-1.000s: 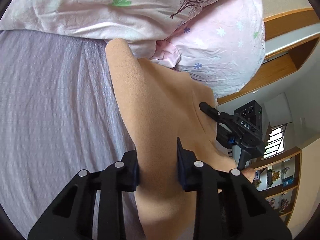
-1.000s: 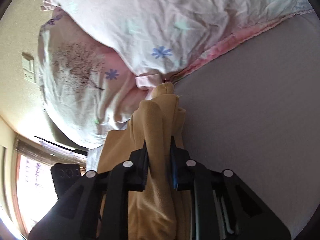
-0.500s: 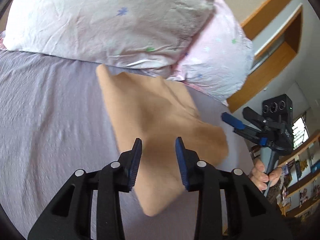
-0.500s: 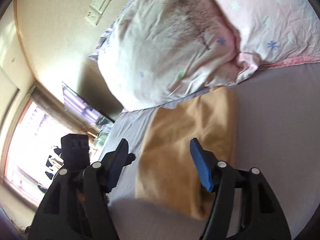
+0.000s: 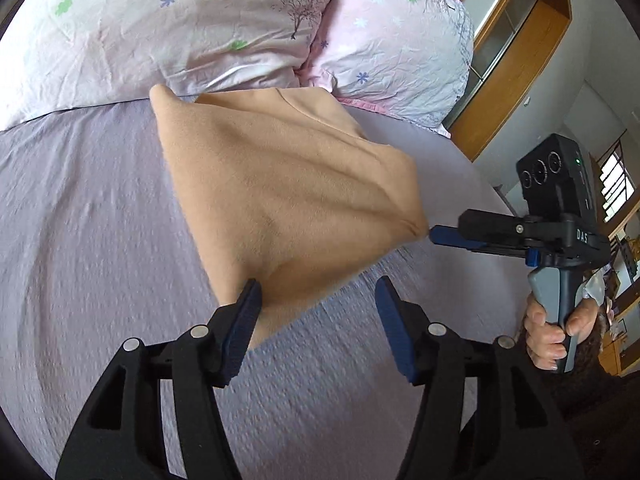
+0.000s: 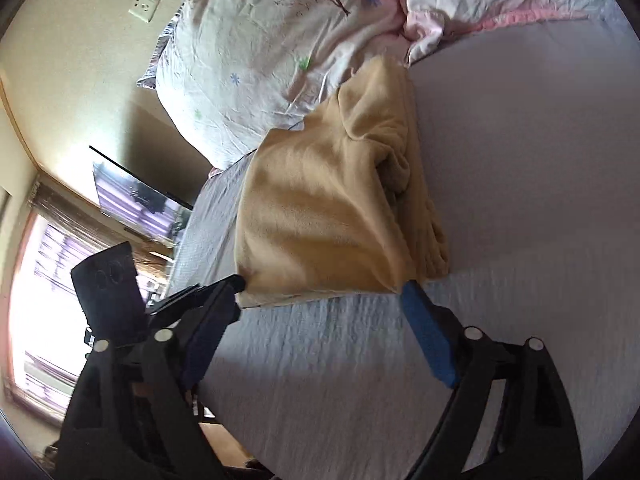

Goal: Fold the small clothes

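My left gripper and right gripper both stand released, jaws wide, at the near corners of the tan fleece garment lying folded on the lilac bed sheet beside the floral pillows. I fear the right blue fingertip is touching the corner, so pulling away carelessly could drag the soft layers and open the fold

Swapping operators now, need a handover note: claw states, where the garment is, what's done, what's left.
Left claw: open, holding nothing, one finger at the near corner of the tan fleece garment.
Right claw: open, holding nothing, at the garment's other near corner.
Garment: lying on the grey bedsheet, far edge against the floral pillows, looks folded over in layers, bunched along one side.
Done: at least one fold, judging by the layers.
Left: probably regrip, smooth the bunched side, fold again.
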`<state>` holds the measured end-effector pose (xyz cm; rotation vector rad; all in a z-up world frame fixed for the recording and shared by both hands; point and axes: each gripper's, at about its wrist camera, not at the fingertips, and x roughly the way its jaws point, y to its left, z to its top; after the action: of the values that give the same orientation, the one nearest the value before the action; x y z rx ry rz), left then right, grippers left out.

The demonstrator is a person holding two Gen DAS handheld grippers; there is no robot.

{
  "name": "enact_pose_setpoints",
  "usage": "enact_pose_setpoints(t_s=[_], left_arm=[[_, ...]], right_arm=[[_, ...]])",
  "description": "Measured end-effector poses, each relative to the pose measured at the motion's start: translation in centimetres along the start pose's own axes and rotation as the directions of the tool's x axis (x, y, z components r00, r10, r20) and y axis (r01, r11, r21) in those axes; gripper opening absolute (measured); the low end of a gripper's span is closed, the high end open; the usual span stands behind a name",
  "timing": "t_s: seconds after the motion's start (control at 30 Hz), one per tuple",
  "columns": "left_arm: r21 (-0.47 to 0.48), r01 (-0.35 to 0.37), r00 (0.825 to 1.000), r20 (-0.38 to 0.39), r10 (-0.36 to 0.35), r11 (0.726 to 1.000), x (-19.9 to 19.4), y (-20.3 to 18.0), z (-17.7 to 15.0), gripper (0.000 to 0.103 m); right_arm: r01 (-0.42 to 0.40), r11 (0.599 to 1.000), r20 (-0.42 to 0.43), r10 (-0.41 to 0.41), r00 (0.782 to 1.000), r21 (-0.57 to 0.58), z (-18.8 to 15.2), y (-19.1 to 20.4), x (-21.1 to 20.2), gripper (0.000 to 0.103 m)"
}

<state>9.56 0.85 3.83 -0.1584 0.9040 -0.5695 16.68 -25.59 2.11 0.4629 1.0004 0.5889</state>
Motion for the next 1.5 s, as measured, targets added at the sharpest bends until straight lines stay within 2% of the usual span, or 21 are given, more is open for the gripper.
enact_pose_setpoints(t_s=[0.07, 0.17, 0.3, 0.43, 0.53, 0.63, 0.73, 0.83, 1.13, 1.5], left_arm=[[-0.015, -0.081, 0.996, 0.041, 0.081, 0.997, -1.4, -0.1, -1.3, 0.089], [-0.041, -0.196, 0.977, 0.076, 0.199, 0.980, -2.4, -0.7, -2.9, 0.093], [-0.059, -0.248, 0.967, 0.037, 0.251, 0.967, -1.2, -1.0, -3.6, 0.095], [-0.037, -0.303, 0.953, -0.019, 0.302, 0.952, 0.6, -1.2, -3.9, 0.095], [-0.010, -0.345, 0.938, -0.025, 0.344, 0.939, 1.2, -1.6, -4.1, 0.095], [-0.004, -0.361, 0.932, -0.026, 0.361, 0.932, 1.2, -1.7, -4.3, 0.096], [0.009, -0.397, 0.917, -0.034, 0.397, 0.918, 1.5, -1.9, -4.5, 0.102], [0.050, -0.454, 0.889, -0.039, 0.456, 0.889, 2.2, -2.4, -4.7, 0.102], [0.021, -0.470, 0.881, -0.042, 0.471, 0.882, 2.1, -2.3, -4.6, 0.102], [-0.044, -0.515, 0.857, -0.050, 0.513, 0.856, 2.1, -2.3, -4.4, 0.102]], right_arm=[[0.156, 0.983, 0.065, -0.151, 0.986, -0.091, -1.0, 1.0, -1.1, 0.101], [0.328, 0.929, 0.114, -0.312, 0.943, -0.172, -2.6, 2.3, -1.1, 0.101], [0.400, 0.889, 0.097, -0.388, 0.916, -0.225, -3.8, 2.9, 0.9, 0.101], [0.451, 0.852, 0.073, -0.449, 0.890, -0.266, -4.7, 2.3, 3.3, 0.101], [0.487, 0.827, 0.065, -0.490, 0.869, -0.282, -5.3, 2.3, 3.8, 0.101], [0.527, 0.795, 0.071, -0.533, 0.843, -0.299, -5.9, 2.4, 4.1, 0.101], [0.528, 0.796, 0.075, -0.532, 0.844, -0.298, -6.0, 2.4, 4.0, 0.101], [0.528, 0.795, 0.079, -0.531, 0.844, -0.299, -6.0, 2.3, 4.0, 0.101], [0.535, 0.793, 0.078, -0.537, 0.840, -0.291, -6.1, 2.2, 3.7, 0.101], [0.565, 0.787, 0.103, -0.558, 0.823, -0.246, -6.5, 2.2, 2.9, 0.101]])
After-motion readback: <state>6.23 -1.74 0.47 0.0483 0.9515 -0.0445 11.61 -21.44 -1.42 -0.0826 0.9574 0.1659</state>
